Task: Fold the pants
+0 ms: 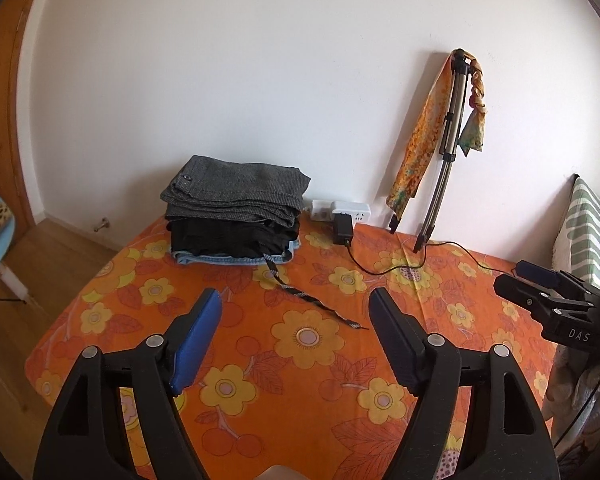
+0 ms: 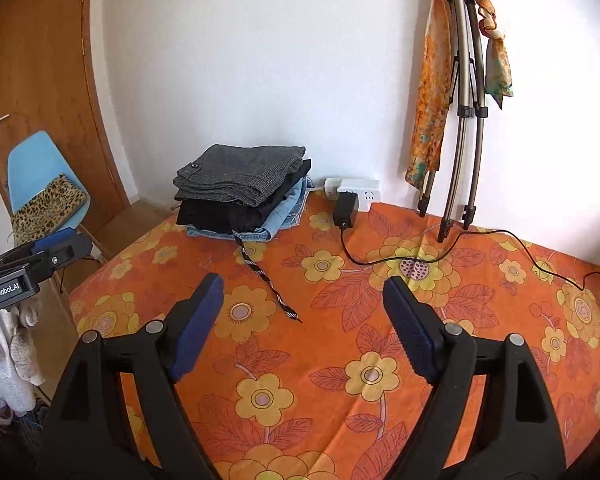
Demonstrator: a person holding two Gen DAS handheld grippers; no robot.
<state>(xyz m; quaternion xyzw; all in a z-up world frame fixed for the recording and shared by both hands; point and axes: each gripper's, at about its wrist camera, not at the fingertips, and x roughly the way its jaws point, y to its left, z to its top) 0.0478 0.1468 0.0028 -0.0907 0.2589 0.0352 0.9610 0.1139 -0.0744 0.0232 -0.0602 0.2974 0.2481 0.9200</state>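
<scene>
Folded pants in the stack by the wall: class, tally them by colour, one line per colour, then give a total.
Grey tweed pants: 1
Black pants: 1
Light blue denim pants: 1
Total: 3, as far as the visible layers show.

Three folded pants [image 2: 240,184] in one stack: grey on top, black in the middle, light blue denim at the bottom; one striped drawstring [image 2: 266,280] trailing from it; one white power strip [image 2: 356,190] with one black adapter [image 2: 346,210] and one black cable [image 2: 440,256]; one folded tripod [image 2: 466,100] carrying two scarves; one blue chair [image 2: 32,168]; one wooden door [image 2: 40,60]; two grippers, left [image 1: 296,312] and right [image 2: 304,300]
</scene>
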